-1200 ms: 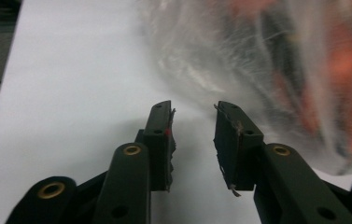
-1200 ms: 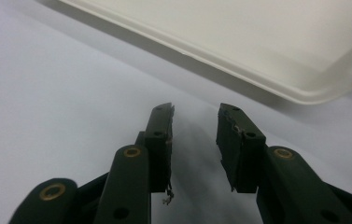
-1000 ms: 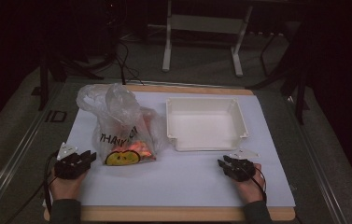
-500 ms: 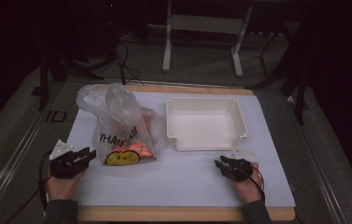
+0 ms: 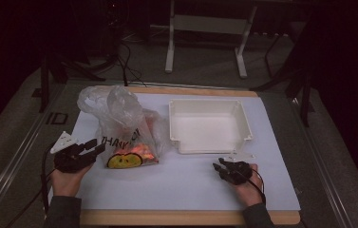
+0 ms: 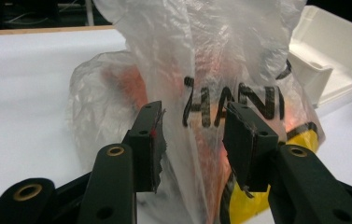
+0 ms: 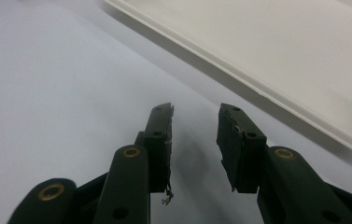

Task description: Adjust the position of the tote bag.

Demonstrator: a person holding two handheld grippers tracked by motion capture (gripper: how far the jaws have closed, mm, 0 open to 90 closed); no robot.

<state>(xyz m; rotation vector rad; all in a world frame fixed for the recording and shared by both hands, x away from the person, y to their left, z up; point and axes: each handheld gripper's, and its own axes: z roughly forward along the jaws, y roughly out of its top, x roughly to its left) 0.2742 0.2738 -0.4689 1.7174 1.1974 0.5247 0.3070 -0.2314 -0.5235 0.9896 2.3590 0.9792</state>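
Left gripper (image 5: 92, 146) aimed at plastic bag (image 5: 125, 127), jaws just opening, spread, pads clear of film. Right gripper (image 5: 220, 166) spread, empty, beside white tray (image 5: 208, 109).

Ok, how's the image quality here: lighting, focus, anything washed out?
High view: dim, surroundings nearly black, white mat evenly lit, detail soft. Left gripper view: plastic bag bright and fairly sharp, lettering readable, left gripper close and slightly soft. Right gripper view: white tray pale, almost featureless, with a soft shadow along its rim.

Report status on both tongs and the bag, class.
Left tongs just opening, plastic bag film between jaws, unpinched. Right tongs open, empty, beside white tray. Nothing in the way.
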